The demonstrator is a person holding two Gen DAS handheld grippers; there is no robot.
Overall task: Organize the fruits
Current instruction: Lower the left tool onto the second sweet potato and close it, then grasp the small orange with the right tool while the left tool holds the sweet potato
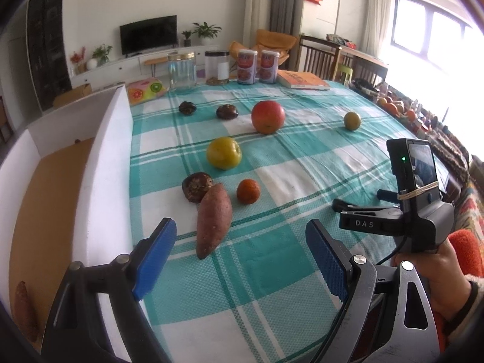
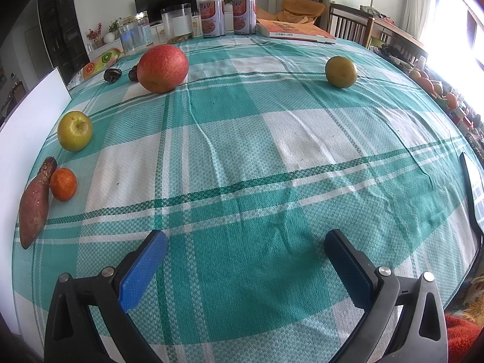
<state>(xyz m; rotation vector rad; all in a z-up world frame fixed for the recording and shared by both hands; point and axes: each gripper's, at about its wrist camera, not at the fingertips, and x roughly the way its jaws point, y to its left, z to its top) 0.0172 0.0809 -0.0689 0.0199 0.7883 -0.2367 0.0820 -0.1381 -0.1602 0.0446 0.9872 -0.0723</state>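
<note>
On the teal checked tablecloth lie a sweet potato [image 1: 213, 217] [image 2: 33, 205], a tangerine [image 1: 248, 191] [image 2: 63, 184], a yellow-green apple [image 1: 224, 152] [image 2: 74, 130], a big red apple [image 1: 268, 116] [image 2: 162, 68], a small green fruit [image 1: 352, 121] [image 2: 341, 71] and three dark brown lumps [image 1: 196, 186]. My left gripper [image 1: 242, 257] is open and holds nothing, the sweet potato's near tip just ahead of its left finger. My right gripper [image 2: 245, 257] [image 1: 358, 199] hangs open over bare cloth, right of the fruit. A white box [image 1: 112, 166] on the left holds another sweet potato [image 1: 24, 311].
Two glass jars [image 1: 181, 71], two cans [image 1: 246, 66] and an orange book [image 1: 304, 80] line the table's far edge, with a fruit-print pack [image 1: 145, 89] near the box. A dark flat device [image 2: 472, 187] lies at the right edge. A hand [image 1: 435, 260] grips the right gripper.
</note>
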